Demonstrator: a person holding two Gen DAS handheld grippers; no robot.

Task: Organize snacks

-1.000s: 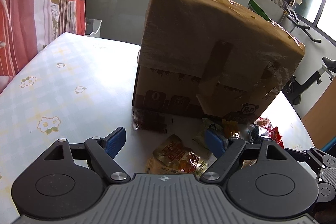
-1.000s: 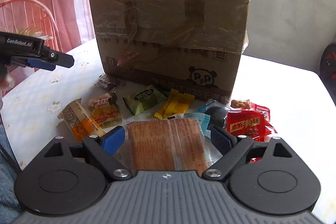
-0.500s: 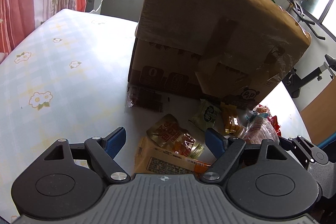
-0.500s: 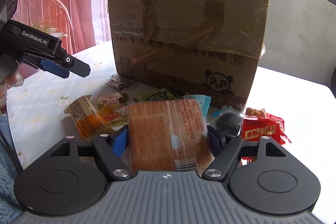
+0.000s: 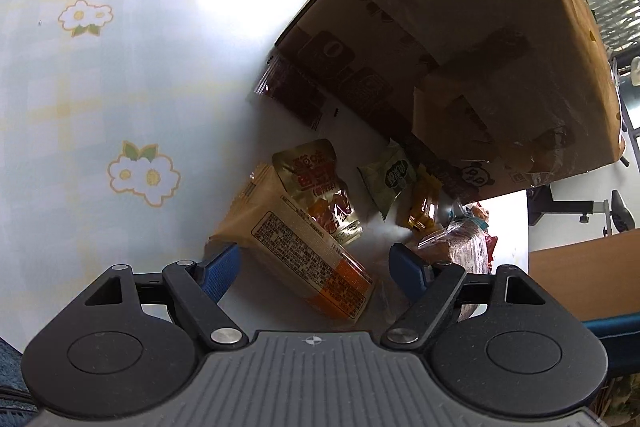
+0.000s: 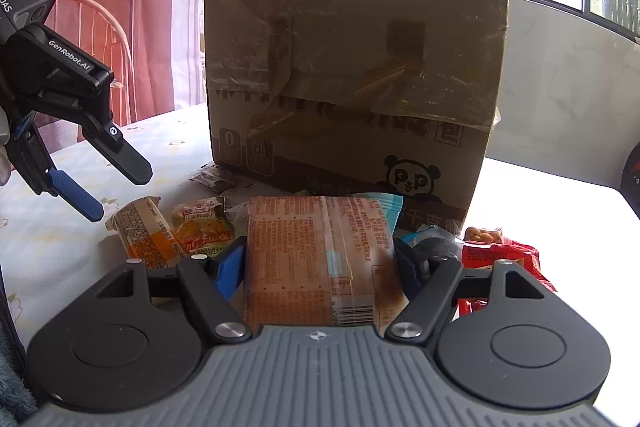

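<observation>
**Snacks at the Foot of the Box**

While the right gripper (image 6: 320, 259) points level at the cardboard box (image 6: 356, 67), its blue pads are clamped on both sides of a flat orange-brown biscuit pack (image 6: 320, 259), which is held in front of the box, above the other snacks. The left gripper (image 5: 314, 263) tilts steeply down toward the table (image 5: 100, 87), fingers spread wide apart and gripping nothing; a yellow-and-orange bar (image 5: 296, 243) lies on the table between its blue pads, and whether either pad touches it cannot be told. In the right wrist view that same gripper (image 6: 86, 183) hangs just above the bar (image 6: 140, 231), to the left of the box.

The box is tall, brown, wrapped in glossy wrinkled tape, with a panda print low on its front; what it holds cannot be seen. Loose against its base lie a dark brown sachet (image 5: 292, 95), a gold-edged packet (image 5: 320, 187), a green packet (image 5: 390, 179) and a small yellow wrapper (image 5: 422, 207). A crinkled red packet (image 6: 500, 255) sits off the box's right front corner. The tablecloth is pale checked with daisy prints.
</observation>
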